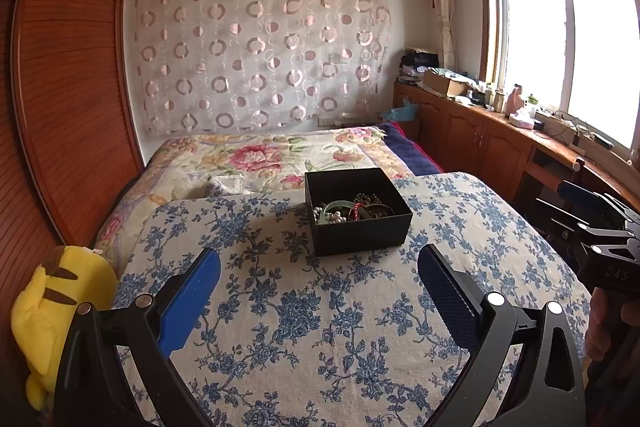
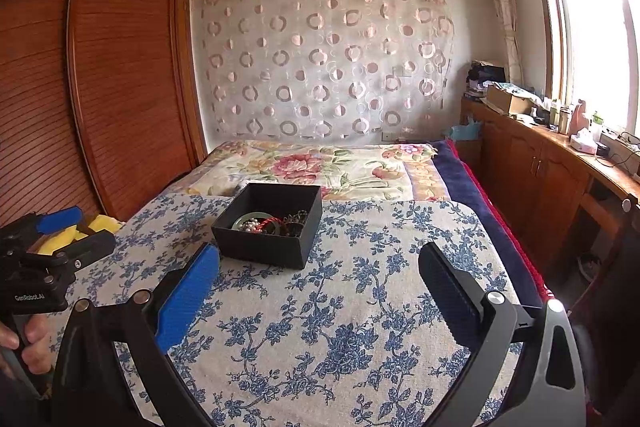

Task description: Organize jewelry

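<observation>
A black open box (image 1: 360, 233) stands on a table with a blue-flowered cloth (image 1: 304, 327). It holds a tangle of jewelry (image 1: 352, 211): white pearls, a green bangle, a red cord and dark bead chains. The box also shows in the right wrist view (image 2: 264, 247), with the jewelry (image 2: 272, 223) inside. My left gripper (image 1: 320, 275) is open and empty, a short way in front of the box. My right gripper (image 2: 320, 275) is open and empty, in front of the box and to its right. Each gripper shows at the edge of the other's view.
A bed with a floral cover (image 1: 256, 159) lies behind the table. A yellow plush toy (image 1: 52, 311) sits at the table's left edge. A wooden wardrobe (image 1: 68, 75) stands on the left, and wooden cabinets (image 1: 480, 139) with clutter run under the window on the right.
</observation>
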Demonstrator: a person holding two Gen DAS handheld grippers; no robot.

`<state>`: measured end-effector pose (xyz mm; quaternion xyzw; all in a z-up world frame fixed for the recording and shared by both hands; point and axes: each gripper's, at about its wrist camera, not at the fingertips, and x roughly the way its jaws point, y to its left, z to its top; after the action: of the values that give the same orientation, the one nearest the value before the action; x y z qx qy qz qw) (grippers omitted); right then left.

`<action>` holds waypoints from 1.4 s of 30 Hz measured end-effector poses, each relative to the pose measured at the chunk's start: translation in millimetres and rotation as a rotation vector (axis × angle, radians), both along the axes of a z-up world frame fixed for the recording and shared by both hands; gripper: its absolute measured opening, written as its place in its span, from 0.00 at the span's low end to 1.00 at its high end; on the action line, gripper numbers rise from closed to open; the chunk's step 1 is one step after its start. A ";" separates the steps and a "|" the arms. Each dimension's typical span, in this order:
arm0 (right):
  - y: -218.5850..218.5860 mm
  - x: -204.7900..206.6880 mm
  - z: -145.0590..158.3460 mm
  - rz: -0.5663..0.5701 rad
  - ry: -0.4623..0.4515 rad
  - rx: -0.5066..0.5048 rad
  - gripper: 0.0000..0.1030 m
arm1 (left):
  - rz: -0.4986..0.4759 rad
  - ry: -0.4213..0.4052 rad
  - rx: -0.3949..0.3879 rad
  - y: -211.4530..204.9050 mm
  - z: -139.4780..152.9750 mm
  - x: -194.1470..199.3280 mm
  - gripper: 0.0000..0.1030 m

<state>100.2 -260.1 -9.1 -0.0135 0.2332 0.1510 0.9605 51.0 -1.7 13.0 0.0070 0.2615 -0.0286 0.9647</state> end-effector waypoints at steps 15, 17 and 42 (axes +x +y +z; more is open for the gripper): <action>1.6 0.6 3.5 -0.004 -0.005 0.008 0.98 | 0.004 -0.013 -0.001 -2.3 6.3 -1.5 0.93; 2.0 0.8 3.7 -0.004 -0.007 0.009 0.98 | 0.003 -0.014 -0.001 -2.2 6.1 -2.0 0.93; 4.5 -4.6 4.5 0.000 -0.014 0.013 0.98 | 0.002 -0.014 -0.003 -2.4 6.3 -1.9 0.93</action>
<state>95.6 -255.6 -4.6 -0.0083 0.2252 0.1523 0.9623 49.1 -4.1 19.3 0.0054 0.2549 -0.0280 0.9666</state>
